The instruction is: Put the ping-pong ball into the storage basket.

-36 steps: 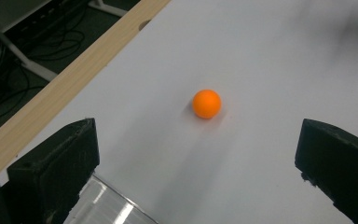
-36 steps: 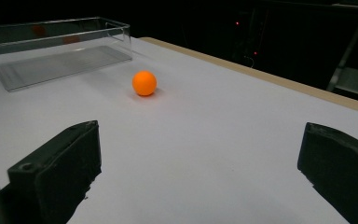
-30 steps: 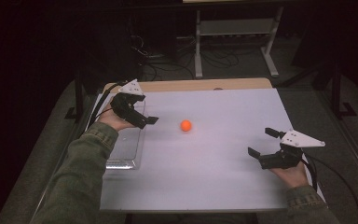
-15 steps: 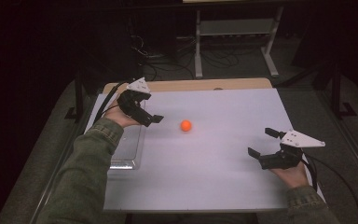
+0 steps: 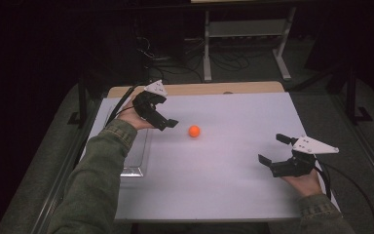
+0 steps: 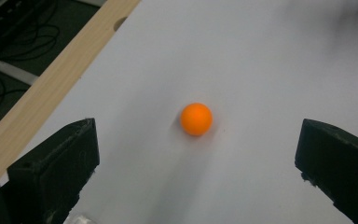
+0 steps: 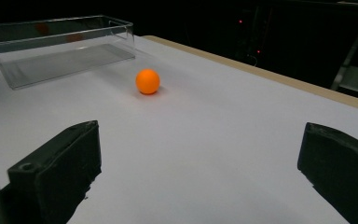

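Note:
A small orange ball (image 5: 194, 130) lies on the white table top (image 5: 224, 185), left of the middle. In the high view my left gripper (image 5: 164, 113) hovers just left of the ball, jaws apart and aimed at it. The left gripper view has the ball (image 6: 196, 119) centred a little ahead of the open left gripper (image 6: 198, 147), not touching. My right gripper (image 5: 272, 148) rests open at the near right, far from the ball. From the right gripper view the ball (image 7: 148, 81) sits well beyond the empty right gripper (image 7: 200, 149).
A clear plastic tray (image 5: 132, 170) lies along the table's left side, under my left forearm; its wall (image 7: 60, 32) stands behind the ball in the right gripper view. A wooden strip (image 5: 214, 88) runs along the far edge. Behind the table are a metal rack (image 5: 246, 29) and floor cables.
My left gripper has moved right and slightly away from me, closer to the ball. The ball and the right gripper have stayed put.

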The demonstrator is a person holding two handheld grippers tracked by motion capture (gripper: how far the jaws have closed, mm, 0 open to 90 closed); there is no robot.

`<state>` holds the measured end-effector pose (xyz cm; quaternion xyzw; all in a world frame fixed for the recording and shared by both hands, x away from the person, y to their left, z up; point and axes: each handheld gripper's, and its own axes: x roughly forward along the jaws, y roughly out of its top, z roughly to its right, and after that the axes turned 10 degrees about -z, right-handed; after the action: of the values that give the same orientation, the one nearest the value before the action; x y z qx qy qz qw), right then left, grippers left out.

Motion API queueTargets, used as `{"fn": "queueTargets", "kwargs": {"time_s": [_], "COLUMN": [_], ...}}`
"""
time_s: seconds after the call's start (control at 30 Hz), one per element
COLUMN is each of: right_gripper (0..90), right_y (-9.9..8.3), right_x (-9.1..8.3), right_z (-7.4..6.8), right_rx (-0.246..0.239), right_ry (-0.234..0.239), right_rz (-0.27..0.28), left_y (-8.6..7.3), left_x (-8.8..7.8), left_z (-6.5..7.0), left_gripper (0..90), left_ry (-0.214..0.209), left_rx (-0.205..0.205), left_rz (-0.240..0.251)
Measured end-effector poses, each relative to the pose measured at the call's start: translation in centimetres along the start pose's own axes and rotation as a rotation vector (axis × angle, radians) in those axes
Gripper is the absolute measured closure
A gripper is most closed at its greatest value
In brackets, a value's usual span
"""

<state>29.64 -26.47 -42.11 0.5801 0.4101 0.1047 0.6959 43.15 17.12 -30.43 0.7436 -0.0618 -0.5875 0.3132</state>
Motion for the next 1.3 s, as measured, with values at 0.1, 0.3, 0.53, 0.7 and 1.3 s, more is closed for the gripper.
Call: {"fn": "queueTargets", "kwargs": {"time_s": [0.1,0.3,0.53,0.7,1.3], "right_gripper": [0.0,0.0,0.0,0.0,0.0], "right_y": [0.0,0.0,0.0,0.0,0.1], "right_x": [-0.1,-0.1,-0.2,-0.2,-0.2], "right_z": [0.0,0.1,0.1,0.1,0.0], "right_rx": [-0.001,0.002,0.002,0.002,0.000], "right_ry": [-0.001,-0.001,-0.003,0.000,0.005], "right_rz": [0.005,0.008,0.011,0.011,0.016], "left_y": [0.2,0.8,1.1,1.6,3.2], "left_x": [0.3,0.7,2.0,2.5,3.8], "left_z": [-0.1,-0.3,-0.3,-0.4,-0.3], "left_gripper": [0.0,0.0,0.0,0.0,0.0], "left_ry": [-0.002,-0.010,-0.022,-0.028,-0.045], "left_rx": [0.007,0.021,0.032,0.050,0.081], "left_rz": [-0.013,-0.022,-0.047,-0.062,-0.094]}}
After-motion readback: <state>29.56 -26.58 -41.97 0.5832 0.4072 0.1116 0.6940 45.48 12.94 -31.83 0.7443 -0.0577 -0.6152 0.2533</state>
